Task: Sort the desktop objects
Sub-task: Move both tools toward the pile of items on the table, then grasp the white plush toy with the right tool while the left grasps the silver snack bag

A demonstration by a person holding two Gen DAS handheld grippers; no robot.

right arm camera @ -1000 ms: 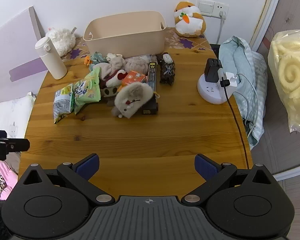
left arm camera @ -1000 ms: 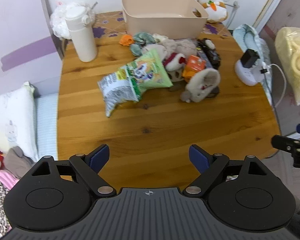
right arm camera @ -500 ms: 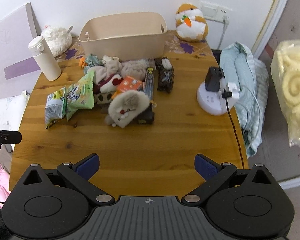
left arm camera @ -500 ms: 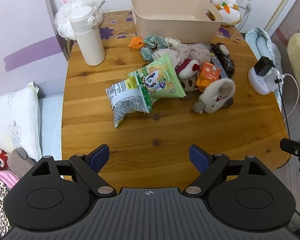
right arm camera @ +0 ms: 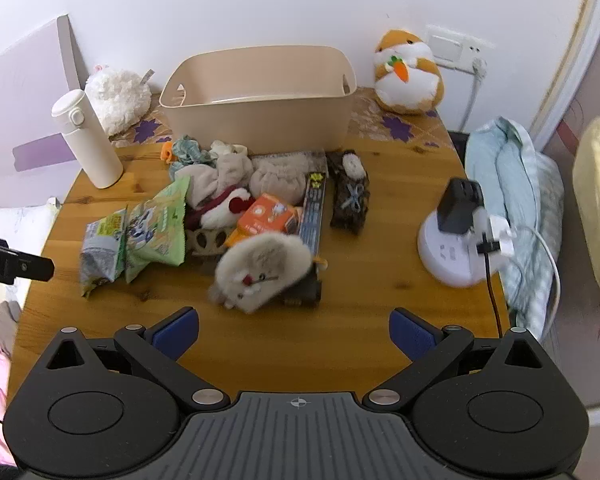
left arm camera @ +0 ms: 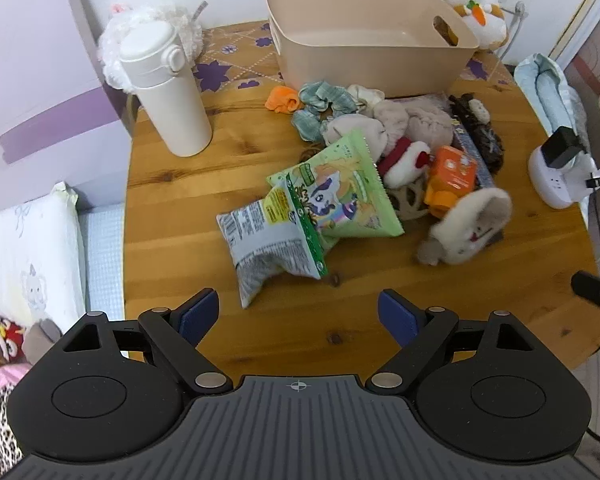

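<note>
We see an empty beige bin at the table's back edge. Before it lie heaped snack bags, plush toys, an orange carton and scrunchies.

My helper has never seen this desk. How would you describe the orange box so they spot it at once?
Start at the beige bin by the wall; the clutter pile lies before it. Mid-pile, the small orange box sits just behind the grey furry slipper. It is the only hard-edged bright orange carton.
</note>
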